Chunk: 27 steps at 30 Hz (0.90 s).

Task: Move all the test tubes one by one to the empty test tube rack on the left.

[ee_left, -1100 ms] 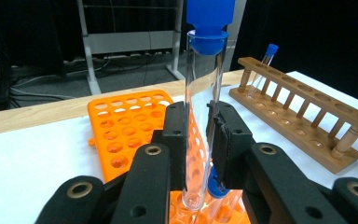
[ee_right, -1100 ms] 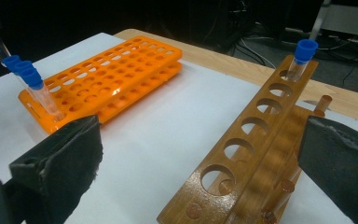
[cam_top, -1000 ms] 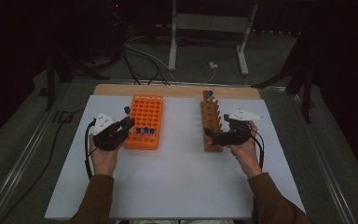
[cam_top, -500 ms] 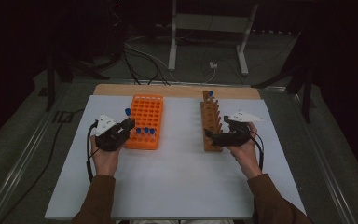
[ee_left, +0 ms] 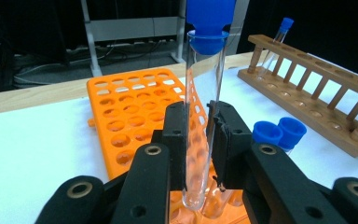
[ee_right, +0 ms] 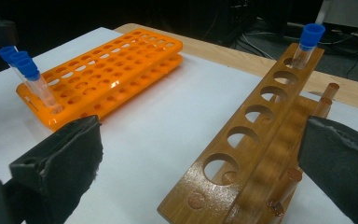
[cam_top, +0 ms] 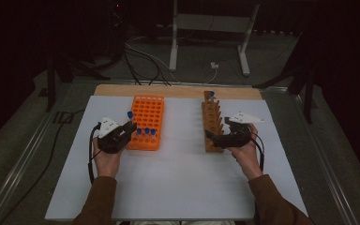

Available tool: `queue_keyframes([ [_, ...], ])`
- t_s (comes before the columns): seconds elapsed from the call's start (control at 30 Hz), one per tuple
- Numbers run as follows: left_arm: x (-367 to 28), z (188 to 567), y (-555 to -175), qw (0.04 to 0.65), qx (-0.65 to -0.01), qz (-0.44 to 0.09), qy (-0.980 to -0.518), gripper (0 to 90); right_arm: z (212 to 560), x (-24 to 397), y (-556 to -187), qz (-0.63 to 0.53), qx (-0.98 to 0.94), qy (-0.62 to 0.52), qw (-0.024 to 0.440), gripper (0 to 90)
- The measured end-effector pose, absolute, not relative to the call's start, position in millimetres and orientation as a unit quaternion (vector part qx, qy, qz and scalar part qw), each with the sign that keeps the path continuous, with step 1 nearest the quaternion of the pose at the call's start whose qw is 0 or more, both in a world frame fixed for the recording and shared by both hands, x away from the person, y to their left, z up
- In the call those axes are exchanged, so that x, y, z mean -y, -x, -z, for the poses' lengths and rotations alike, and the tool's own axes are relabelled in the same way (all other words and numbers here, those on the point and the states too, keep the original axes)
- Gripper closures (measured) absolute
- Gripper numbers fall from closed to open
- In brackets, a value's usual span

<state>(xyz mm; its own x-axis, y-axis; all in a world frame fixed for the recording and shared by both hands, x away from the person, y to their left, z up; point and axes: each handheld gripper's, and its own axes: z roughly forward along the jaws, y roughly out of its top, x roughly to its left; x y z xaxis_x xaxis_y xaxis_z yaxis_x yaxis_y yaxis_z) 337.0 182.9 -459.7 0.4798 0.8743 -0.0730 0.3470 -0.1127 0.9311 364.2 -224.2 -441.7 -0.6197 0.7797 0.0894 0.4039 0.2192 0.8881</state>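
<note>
My left gripper (ee_left: 199, 116) is shut on a clear test tube with a blue cap (ee_left: 200, 93), held upright just above the near edge of the orange rack (ee_left: 130, 102). In the high view the tube's cap (cam_top: 130, 114) stands over the left gripper (cam_top: 130, 125) at the orange rack's (cam_top: 147, 110) left side. My right gripper (ee_right: 205, 154) is open, its jaws spread to either side of the near end of the wooden rack (ee_right: 261, 116). One capped tube (ee_right: 307, 39) stands in the wooden rack's far hole.
Three blue-capped tubes (ee_right: 25, 70) stand in the near row of the orange rack (ee_right: 112, 65). Both racks sit on a white board (cam_top: 178, 183) over a wooden table. Cables and a metal stand (cam_top: 176, 42) lie on the floor beyond.
</note>
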Motion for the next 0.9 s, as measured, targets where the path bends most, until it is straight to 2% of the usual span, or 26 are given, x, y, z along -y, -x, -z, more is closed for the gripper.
queue_keyframes([
  [0.63,-184,483,-338,0.482,-0.446,-0.253,-0.711,78.0,444,224,-365,-0.486,-0.758,-0.391,0.190,0.0],
  [0.9,-180,497,-339,0.443,-0.446,-0.246,-0.738,77.9,444,223,-364,-0.485,-0.760,-0.388,0.190,0.0],
])
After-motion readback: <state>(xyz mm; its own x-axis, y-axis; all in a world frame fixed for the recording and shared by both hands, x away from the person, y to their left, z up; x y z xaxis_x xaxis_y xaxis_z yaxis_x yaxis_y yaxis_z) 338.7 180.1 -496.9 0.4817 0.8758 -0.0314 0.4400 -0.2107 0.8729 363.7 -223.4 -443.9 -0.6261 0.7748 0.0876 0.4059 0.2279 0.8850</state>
